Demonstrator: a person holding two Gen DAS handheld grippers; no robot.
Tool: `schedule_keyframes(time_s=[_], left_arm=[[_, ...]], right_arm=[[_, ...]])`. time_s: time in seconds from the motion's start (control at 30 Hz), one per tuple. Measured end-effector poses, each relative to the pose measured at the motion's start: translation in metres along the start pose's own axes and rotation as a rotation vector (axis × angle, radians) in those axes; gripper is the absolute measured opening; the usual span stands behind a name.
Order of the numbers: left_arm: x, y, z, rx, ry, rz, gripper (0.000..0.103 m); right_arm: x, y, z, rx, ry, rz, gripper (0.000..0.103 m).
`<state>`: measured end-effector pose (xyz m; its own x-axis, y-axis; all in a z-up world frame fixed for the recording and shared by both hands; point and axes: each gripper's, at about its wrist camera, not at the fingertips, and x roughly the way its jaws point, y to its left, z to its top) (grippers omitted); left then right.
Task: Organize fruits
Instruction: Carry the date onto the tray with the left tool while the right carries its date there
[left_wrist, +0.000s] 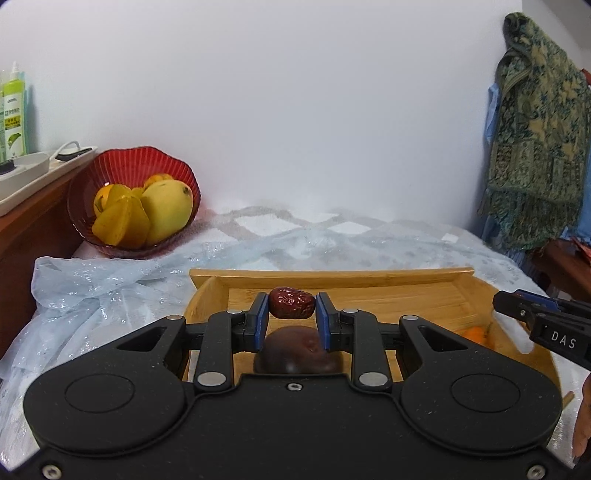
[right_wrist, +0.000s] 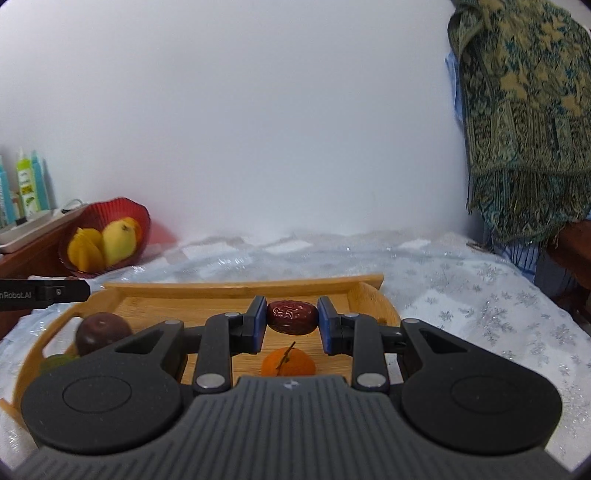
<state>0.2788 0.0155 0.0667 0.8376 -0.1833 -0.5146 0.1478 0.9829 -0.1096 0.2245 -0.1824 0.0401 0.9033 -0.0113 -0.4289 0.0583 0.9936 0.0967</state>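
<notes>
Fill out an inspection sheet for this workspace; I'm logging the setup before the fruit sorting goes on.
Surface: bed cover under clear plastic.
Job's things: wooden tray holding a tangerine and dark round fruit; red bowl holding yellow fruit.
Clutter: bottles on the side shelf.
Grippers: left gripper and right gripper each shut on a red date.
Cables: nothing seen.
Surroundings: white wall, patterned cloth hanging.
</notes>
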Motion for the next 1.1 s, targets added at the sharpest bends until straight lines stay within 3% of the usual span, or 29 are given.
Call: schedule_keyframes(time_s=[0.47,1.1], left_arm=[[0.05,0.031,0.008,-0.108,0.116,0.023,0.025],[0.075,0.04,0.009,-0.175,0.192,-0.017,0.025]], right_arm=[[0.045,-0.013,0.012,0.004,0.114,-0.035,0.034],[0.067,-0.028,0.013,0.053,0.208,-0.026,0.034]])
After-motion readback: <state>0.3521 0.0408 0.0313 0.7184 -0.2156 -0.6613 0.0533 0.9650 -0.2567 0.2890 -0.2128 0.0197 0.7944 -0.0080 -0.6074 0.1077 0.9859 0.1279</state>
